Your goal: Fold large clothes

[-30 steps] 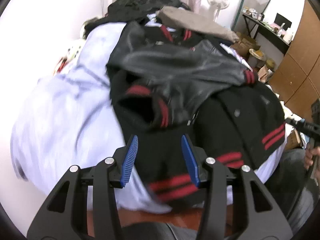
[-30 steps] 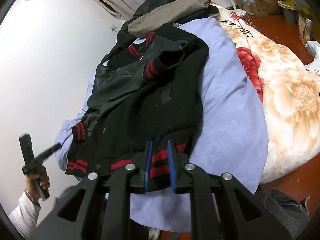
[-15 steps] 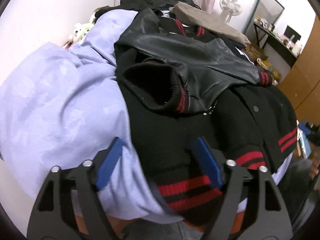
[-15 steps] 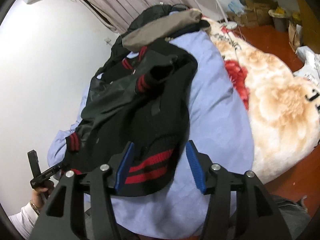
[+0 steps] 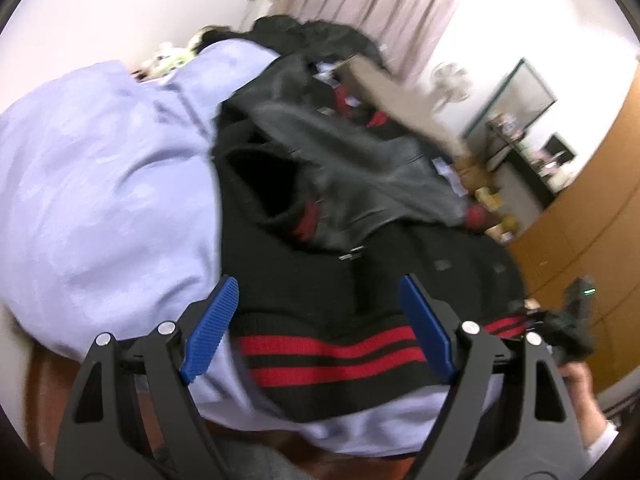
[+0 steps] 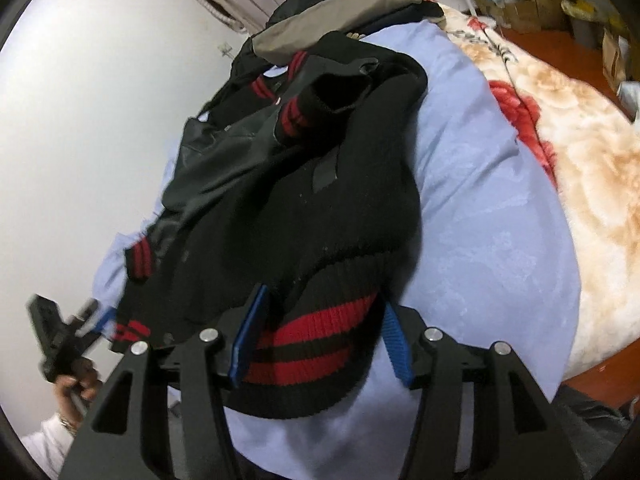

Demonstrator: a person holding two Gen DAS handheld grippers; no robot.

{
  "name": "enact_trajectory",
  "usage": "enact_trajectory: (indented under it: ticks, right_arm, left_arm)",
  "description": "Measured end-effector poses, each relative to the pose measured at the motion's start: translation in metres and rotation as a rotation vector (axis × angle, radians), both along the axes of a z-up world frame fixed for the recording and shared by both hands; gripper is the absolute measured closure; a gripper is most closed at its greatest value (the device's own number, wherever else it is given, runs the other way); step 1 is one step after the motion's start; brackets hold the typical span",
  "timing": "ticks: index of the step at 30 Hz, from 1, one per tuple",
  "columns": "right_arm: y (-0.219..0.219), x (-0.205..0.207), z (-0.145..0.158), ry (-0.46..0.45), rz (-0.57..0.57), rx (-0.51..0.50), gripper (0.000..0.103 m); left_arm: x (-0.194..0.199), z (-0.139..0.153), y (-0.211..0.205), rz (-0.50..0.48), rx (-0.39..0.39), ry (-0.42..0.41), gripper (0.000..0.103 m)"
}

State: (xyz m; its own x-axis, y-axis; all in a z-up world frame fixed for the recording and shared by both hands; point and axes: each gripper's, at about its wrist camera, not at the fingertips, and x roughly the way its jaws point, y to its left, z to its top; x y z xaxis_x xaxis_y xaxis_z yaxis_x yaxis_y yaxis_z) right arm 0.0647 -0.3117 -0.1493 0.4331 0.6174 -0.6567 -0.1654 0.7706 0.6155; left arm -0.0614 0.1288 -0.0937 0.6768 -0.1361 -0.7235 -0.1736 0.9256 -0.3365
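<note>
Both grippers have spread since a second ago, when the right one was nipping the hem. Now the left gripper [image 5: 318, 326] hangs over the near edge of the bed with its blue fingers [image 5: 210, 330] wide apart and nothing between them; the jacket's [image 5: 360, 248] red-striped hem [image 5: 332, 356] lies just beyond them. That black jacket sprawls on the blue quilt [image 5: 104, 200], sleeves folded over its front, its hem drooping over the quilt's near edge. To the right, the right gripper [image 6: 320, 336] has its fingers [image 6: 250, 332] parted on either side of the hem's other end [image 6: 312, 340], not pinching it. A floral blanket [image 6: 580, 168] covers the bed further right.
</note>
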Motion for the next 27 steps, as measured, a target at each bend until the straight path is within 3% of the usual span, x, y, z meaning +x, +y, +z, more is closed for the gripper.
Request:
enact_trajectory:
  ticks: [3, 6, 8, 14, 18, 21, 23, 25, 27]
  right_arm:
    - [-0.003, -0.001, 0.003, -0.009, -0.002, 0.040, 0.047]
    - [-0.001, -0.003, 0.008, -0.039, 0.007, 0.010, 0.047]
    - [0.004, -0.005, 0.009, -0.048, 0.017, -0.028, 0.048]
    - [0.012, 0.000, 0.005, -0.051, 0.028, -0.015, 0.042]
    - [0.018, 0.002, 0.000, -0.043, 0.018, -0.051, 0.042]
    - [0.020, 0.001, 0.001, -0.028, 0.005, -0.067, 0.043]
    - [0.019, -0.001, 0.006, -0.040, -0.005, -0.023, 0.045]
    - [0.017, -0.006, 0.021, -0.109, 0.012, 0.069, 0.046]
    - [0.017, -0.007, 0.025, -0.133, 0.016, 0.088, 0.046]
  left_arm:
    - [0.002, -0.013, 0.001, 0.028, 0.070, 0.064, 0.023]
    - [0.008, -0.023, -0.003, -0.008, 0.066, 0.105, 0.023]
    - [0.015, -0.017, -0.009, -0.039, 0.032, 0.090, 0.023]
    - [0.038, -0.043, -0.002, 0.030, 0.033, 0.194, 0.023]
    - [0.042, -0.048, -0.003, 0.039, 0.036, 0.195, 0.023]
    - [0.044, -0.045, -0.005, 0.013, 0.034, 0.211, 0.035]
    - [0.045, -0.040, -0.004, -0.001, 0.043, 0.225, 0.042]
    - [0.048, -0.039, -0.001, -0.003, 0.044, 0.240, 0.049]
    - [0.051, -0.041, 0.004, 0.002, 0.020, 0.253, 0.048]
